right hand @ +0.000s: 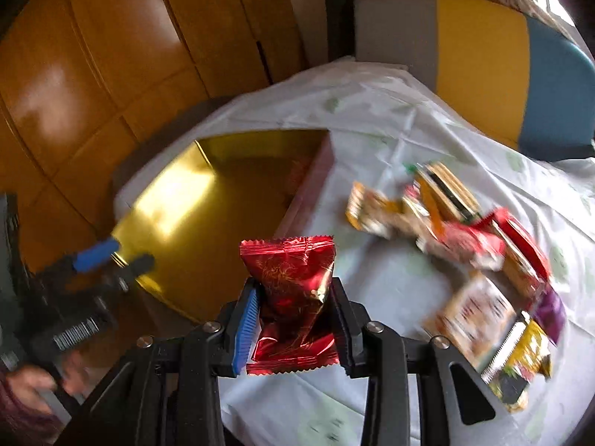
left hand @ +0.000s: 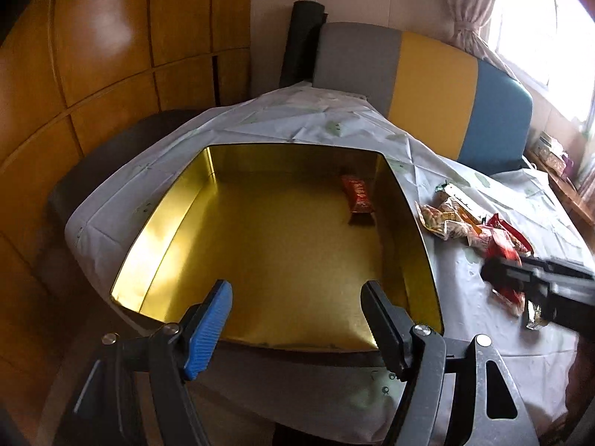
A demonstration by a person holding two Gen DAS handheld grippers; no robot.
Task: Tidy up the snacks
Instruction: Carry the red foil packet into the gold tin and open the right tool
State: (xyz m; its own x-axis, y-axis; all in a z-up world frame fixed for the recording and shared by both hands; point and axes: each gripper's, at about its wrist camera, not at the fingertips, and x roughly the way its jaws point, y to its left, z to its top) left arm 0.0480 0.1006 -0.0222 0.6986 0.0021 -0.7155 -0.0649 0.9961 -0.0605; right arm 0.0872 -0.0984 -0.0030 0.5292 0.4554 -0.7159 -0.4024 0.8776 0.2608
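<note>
Right gripper [right hand: 295, 329] is pinching a crinkled red foil snack packet [right hand: 293, 290] at its waist, fingers pressed in on both sides, carrying it above the cloth-covered table [right hand: 390, 290] near the gold-lined open tin box [left hand: 267, 252] (likely its destination). Left gripper [left hand: 297, 319] is hovering over the box's near rim, fingers spread wide, empty. One red wrapped snack [left hand: 357, 196] is lying inside already; the loose snack pile [right hand: 465, 245] is waiting beside the box.

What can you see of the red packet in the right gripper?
The red packet is a shiny foil pillow pack with gold swirls and serrated ends. It stands upright, pinched at its middle between the fingers of the right gripper and creased there. It is held above the tablecloth, right of the gold tin.
</note>
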